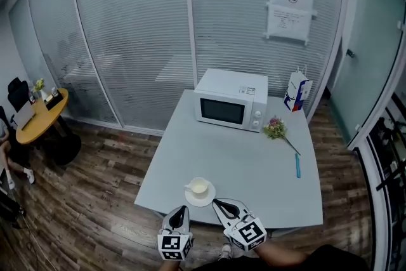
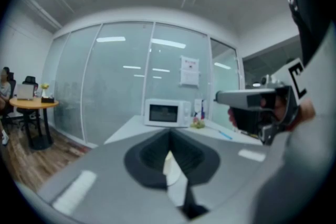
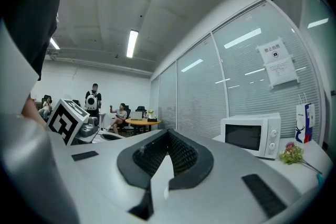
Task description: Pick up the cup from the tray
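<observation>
The cup [image 1: 199, 186] stands on a small round tray [image 1: 203, 200] at the near edge of the bench [image 1: 247, 158], just beyond the left gripper [image 1: 181, 211] and right gripper [image 1: 221, 204], both clenched and empty. It looks like glazed ceramic: light, stiff, slick and breakable. A pinch across the rim wall seems best.

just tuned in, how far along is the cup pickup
Nothing looks done: the cup sits on its tray near the front edge of the table. Nothing is in hand: the left gripper and right gripper are both shut and empty, close to the tray. Left to do: open one, reach in, grasp the cup, lift it.
</observation>
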Tool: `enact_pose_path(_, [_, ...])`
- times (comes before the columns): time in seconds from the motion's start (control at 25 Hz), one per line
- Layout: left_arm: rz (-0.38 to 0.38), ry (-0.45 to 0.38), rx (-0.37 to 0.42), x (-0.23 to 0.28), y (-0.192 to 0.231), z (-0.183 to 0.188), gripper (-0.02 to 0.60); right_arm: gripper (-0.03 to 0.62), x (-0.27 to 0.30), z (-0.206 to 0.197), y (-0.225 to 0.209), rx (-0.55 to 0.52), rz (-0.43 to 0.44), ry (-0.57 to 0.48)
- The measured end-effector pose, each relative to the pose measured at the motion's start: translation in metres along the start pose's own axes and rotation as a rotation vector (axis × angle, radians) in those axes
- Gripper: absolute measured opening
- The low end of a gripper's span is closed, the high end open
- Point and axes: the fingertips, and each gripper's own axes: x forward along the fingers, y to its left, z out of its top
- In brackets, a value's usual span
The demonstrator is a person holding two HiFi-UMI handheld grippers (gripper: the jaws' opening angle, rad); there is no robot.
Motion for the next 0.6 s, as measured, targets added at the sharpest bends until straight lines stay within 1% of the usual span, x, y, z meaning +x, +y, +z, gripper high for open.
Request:
enact_pose_path(0.2, [-0.007,0.005,0.015,0.036,0.001,0.005,0.003,0.003,0.011,-0.002,-0.036,0.011,-0.018,-0.008])
enact_pose_path(0.44, [0.001,0.023,0.028,0.069,0.005,0.005,0.003,0.003,0.020,-0.020,-0.066,0.030,-0.023,0.025])
enact_pose_path(0.6, [-0.021,0.069,0.034,0.078,0.005,-0.011,0.003,0.003,0.025,-0.042,-0.069,0.068,-0.050,0.073])
